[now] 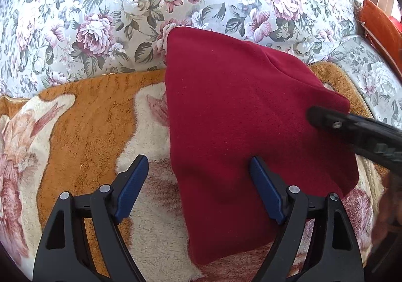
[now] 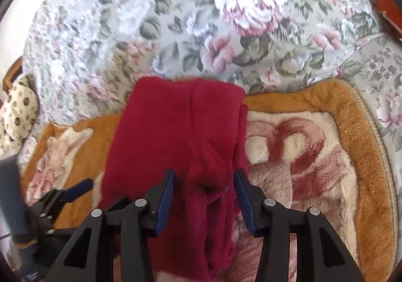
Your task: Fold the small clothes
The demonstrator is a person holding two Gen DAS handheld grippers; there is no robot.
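A dark red fleece garment (image 1: 238,106) lies folded on a plush orange and cream blanket (image 1: 88,118). My left gripper (image 1: 198,158) stands wide open over the garment's near left edge, one finger above the blanket, the other above the cloth. In the right wrist view the garment (image 2: 163,136) shows a raised fold along its right side. My right gripper (image 2: 204,172) is open around that fold, and its pads do not press the cloth. The right gripper's finger (image 1: 351,131) reaches in from the right in the left wrist view. The left gripper (image 2: 75,191) shows at the lower left.
A floral bedcover (image 1: 125,5) spreads behind the blanket. An orange cushion (image 1: 377,23) sits at the far right edge. A cream patterned pillow (image 2: 17,111) lies at the left. The blanket (image 2: 314,156) continues to the right of the garment.
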